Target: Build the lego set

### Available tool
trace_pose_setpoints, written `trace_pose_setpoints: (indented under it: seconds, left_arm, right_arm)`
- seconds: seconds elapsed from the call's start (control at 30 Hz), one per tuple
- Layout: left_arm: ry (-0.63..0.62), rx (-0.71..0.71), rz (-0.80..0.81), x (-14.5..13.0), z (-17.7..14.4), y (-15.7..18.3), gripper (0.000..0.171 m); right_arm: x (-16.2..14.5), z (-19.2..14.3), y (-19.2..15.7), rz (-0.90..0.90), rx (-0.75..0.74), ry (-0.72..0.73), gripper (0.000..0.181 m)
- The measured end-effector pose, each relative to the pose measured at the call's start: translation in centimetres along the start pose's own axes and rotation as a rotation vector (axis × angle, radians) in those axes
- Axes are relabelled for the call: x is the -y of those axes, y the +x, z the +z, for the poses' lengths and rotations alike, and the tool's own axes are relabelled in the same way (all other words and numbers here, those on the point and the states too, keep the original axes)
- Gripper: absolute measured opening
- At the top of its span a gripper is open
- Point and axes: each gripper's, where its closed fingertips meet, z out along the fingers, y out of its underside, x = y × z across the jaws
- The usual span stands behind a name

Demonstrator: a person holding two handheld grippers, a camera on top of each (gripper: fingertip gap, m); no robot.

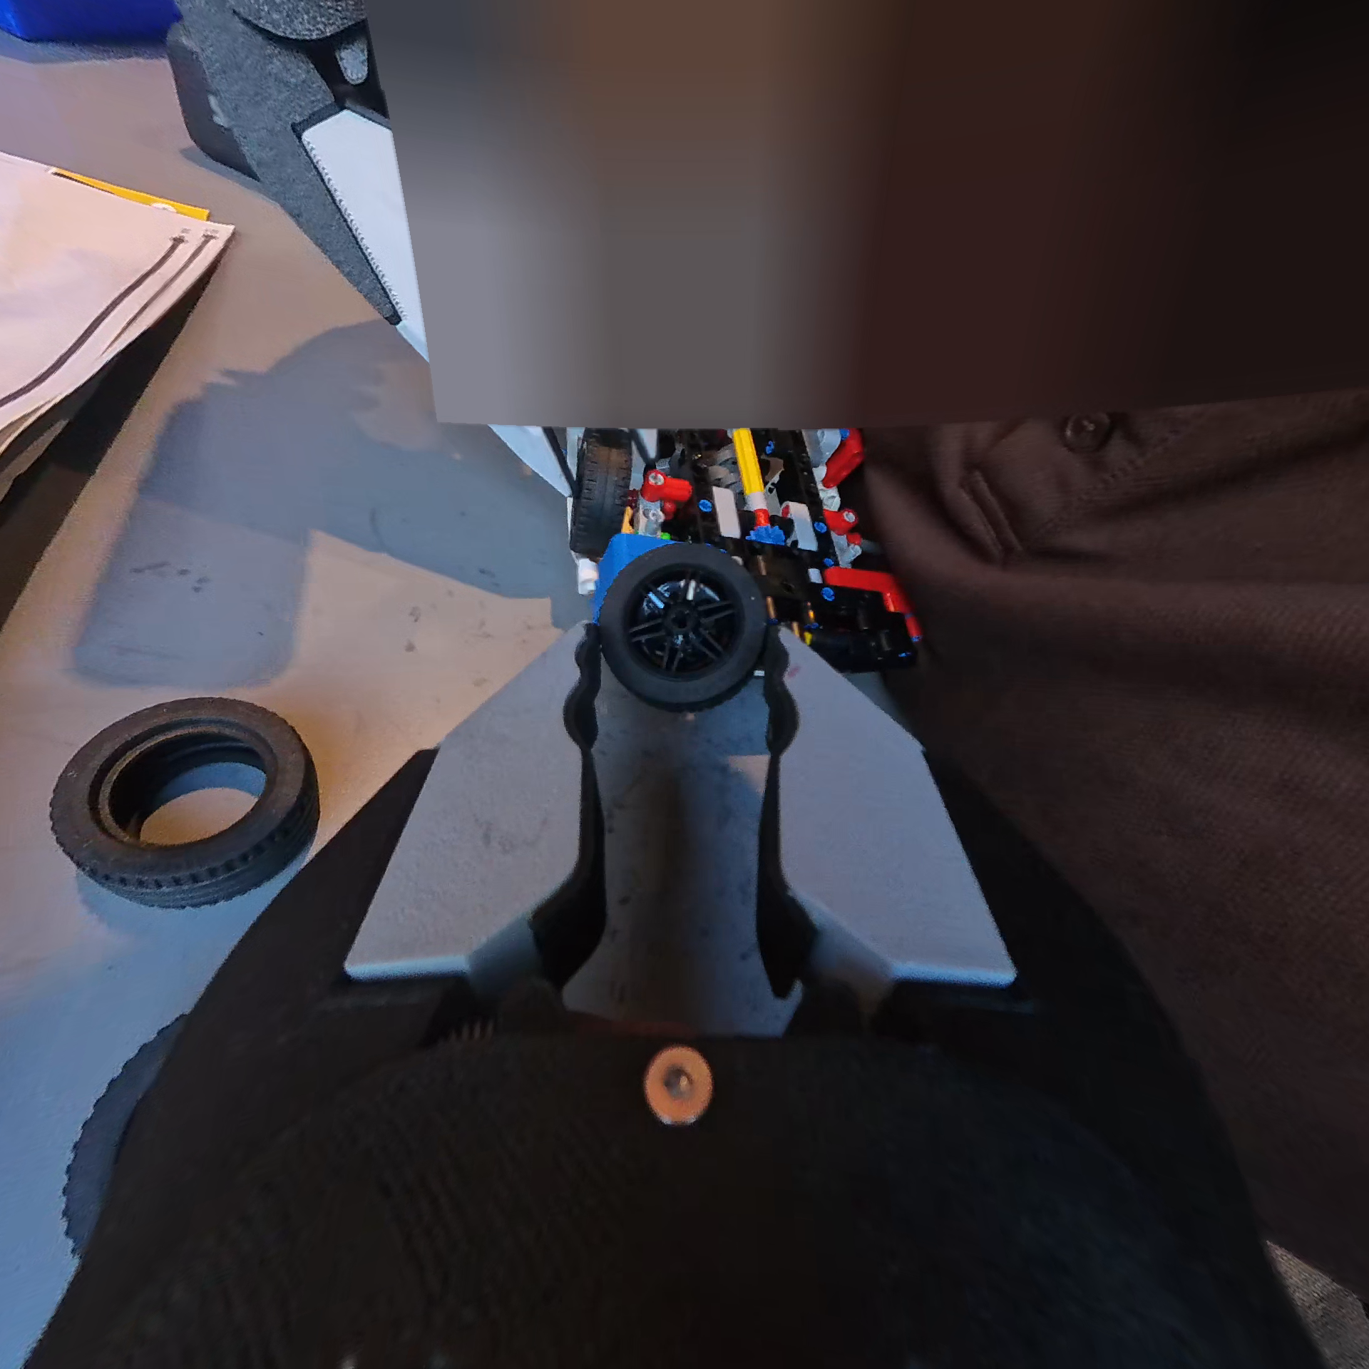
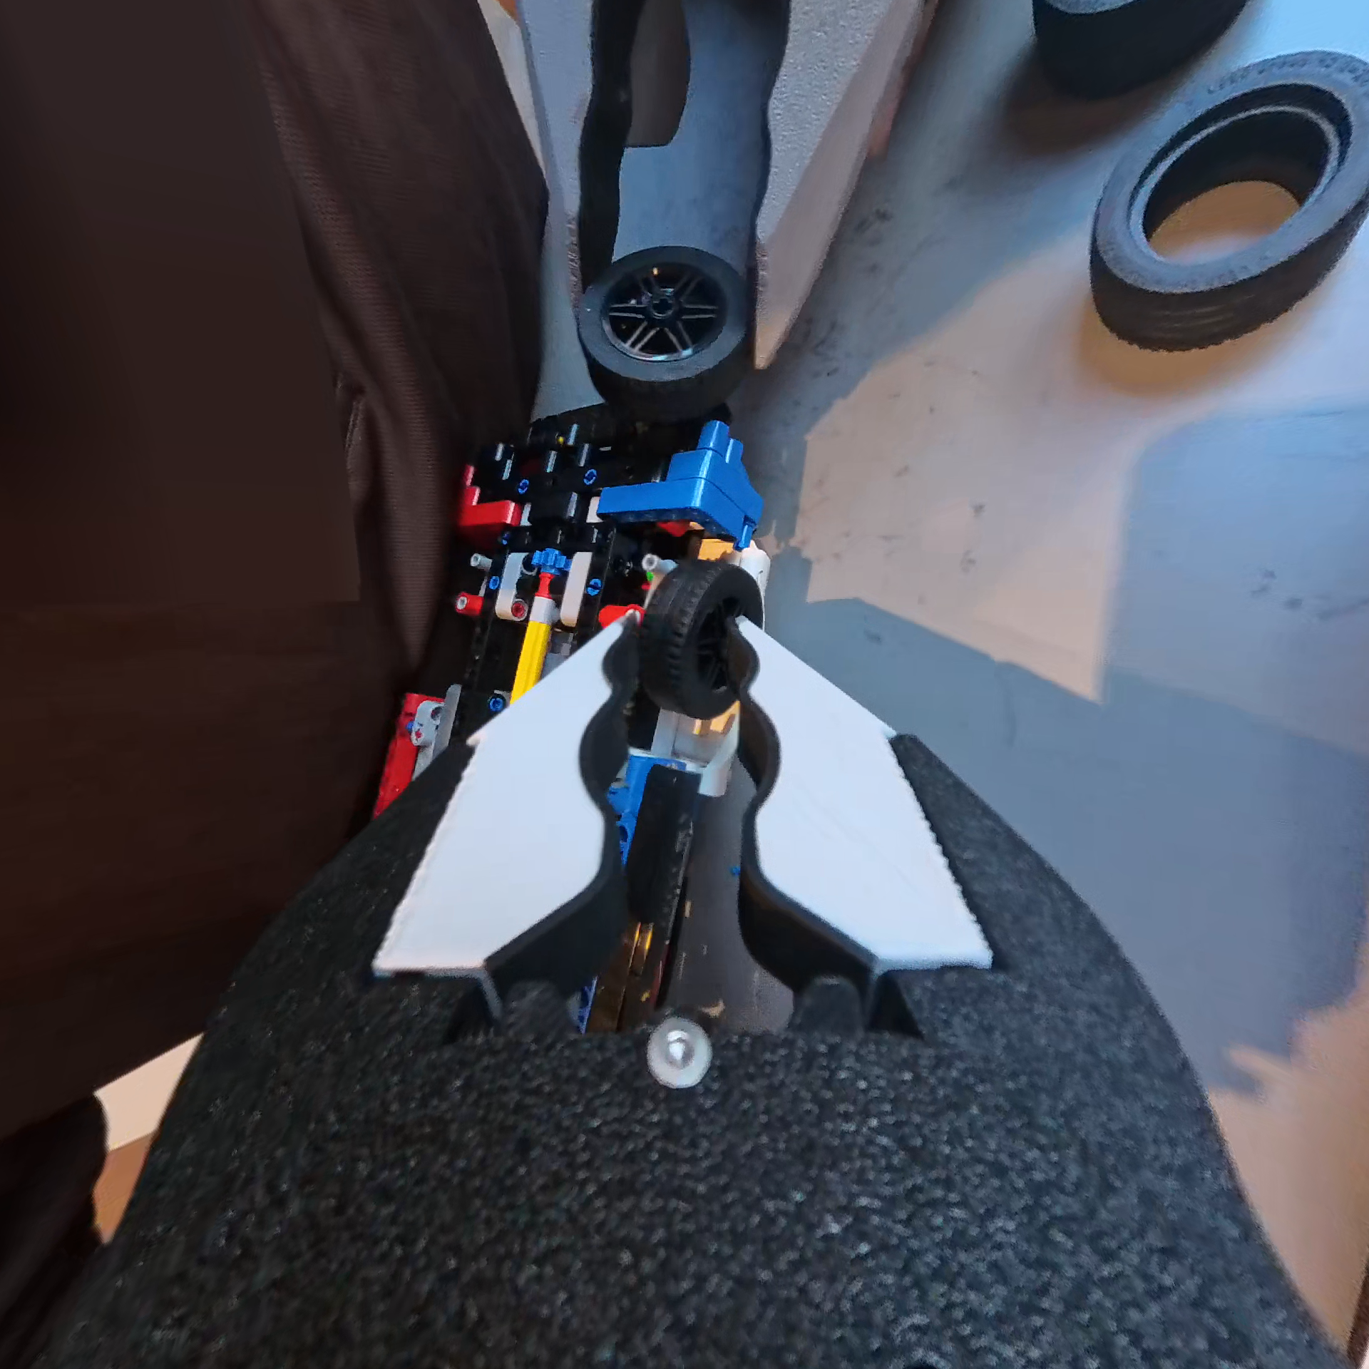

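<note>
The lego car chassis [image 1: 778, 533], black with red, blue and yellow parts, lies between my two grippers, close against a person's brown garment [image 1: 1111, 704]. My left gripper [image 1: 681, 641] is shut on a black wheel [image 1: 681, 626] with a spoked rim, held at the chassis end beside a blue piece [image 2: 696, 481]. This wheel also shows in the right wrist view [image 2: 663, 326]. My right gripper [image 2: 685, 630] is shut on another black wheel [image 2: 696, 644] fitted on the side of the chassis [image 2: 563, 533]. Its white finger [image 1: 363, 200] shows at the upper left of the left wrist view.
A loose black tyre [image 1: 185, 800] lies on the grey table [image 1: 370, 593] to the left. The right wrist view shows it [image 2: 1230, 207] with another tyre [image 2: 1133, 37] behind it. A paper booklet [image 1: 89, 281] lies at the far left. There is about 7 centimetres between the tips of the two grippers.
</note>
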Motion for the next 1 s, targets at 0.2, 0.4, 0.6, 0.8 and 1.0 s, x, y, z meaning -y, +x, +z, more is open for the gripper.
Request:
trace_pose_setpoints:
  seconds: [0.2,0.4,0.6,0.8,1.0]
  left_arm:
    - [-0.001,0.013,0.0,0.0,0.0,-0.2,0.041]
    - [-0.006,0.013,0.006,-0.1,0.1,0.0,0.041]
    - [0.001,0.007,-0.004,-0.1,0.0,0.0,0.041]
    - [0.006,0.006,-0.007,-0.1,-0.1,0.1,0.041]
    - [0.02,0.005,-0.018,0.1,-0.3,0.0,0.041]
  right_arm:
    - [0.4,0.6,-0.3,-0.04,-0.033,0.008,0.017]
    - [0.5,0.7,-0.3,-0.066,-0.069,0.003,0.014]
    - [0.8,0.8,-0.2,-0.007,-0.043,0.031,0.015]
    - [1.2,0.4,0.0,-0.013,-0.063,0.053,0.022]
    - [1.2,-0.2,0.4,-0.014,-0.114,0.062,0.026]
